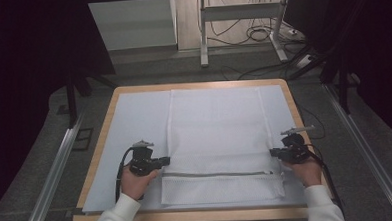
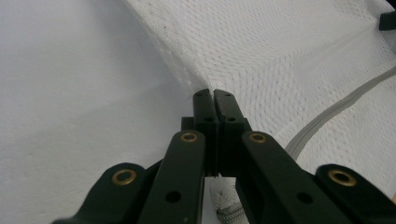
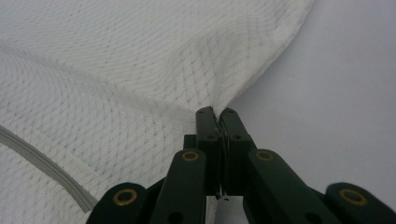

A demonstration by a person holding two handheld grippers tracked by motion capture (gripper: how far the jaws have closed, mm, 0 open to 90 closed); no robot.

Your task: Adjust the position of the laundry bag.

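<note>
A white mesh laundry bag lies flat on the table, with a grey zipper running across near its front end. My left gripper pinches the bag's left edge, its jaws shut on the mesh in the left gripper view. At the bag's right edge my right gripper is shut on the mesh too, jaws pressed together. The fabric pulls up slightly toward both grips. The zipper shows as a grey strip in both gripper views.
A pale blue-white mat covers the wooden table. Behind the table stand a white desk frame and loose cables on the floor. Metal rails run along both sides.
</note>
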